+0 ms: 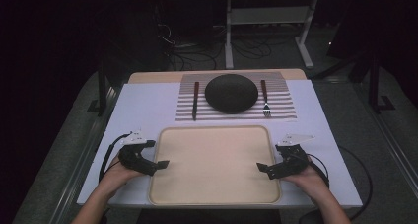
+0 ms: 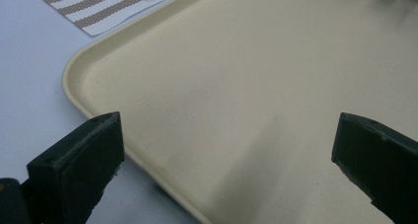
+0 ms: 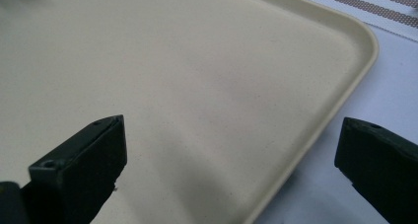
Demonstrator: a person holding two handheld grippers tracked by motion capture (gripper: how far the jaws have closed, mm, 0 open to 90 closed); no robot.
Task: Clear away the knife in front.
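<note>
A cream tray (image 1: 214,184) lies empty at the table's front middle. My left gripper (image 1: 161,164) hovers at the tray's left rim, jaws wide open. In the left gripper view the gripper (image 2: 229,150) straddles that rim (image 2: 74,86), one jaw over the white table, the other over the tray. My right gripper (image 1: 262,168) stands open at the right rim, mirrored. In the right gripper view the gripper (image 3: 231,150) has the rim (image 3: 365,56) between its jaws, and no pad touches it. Neither gripper holds anything.
Behind the tray lies a striped placemat (image 1: 283,105) with a dark round plate (image 1: 231,93), a dark-handled knife (image 1: 195,99) to its left and a fork (image 1: 265,98) to its right. A white sheet (image 1: 143,110) covers the table. Cables trail from both grippers.
</note>
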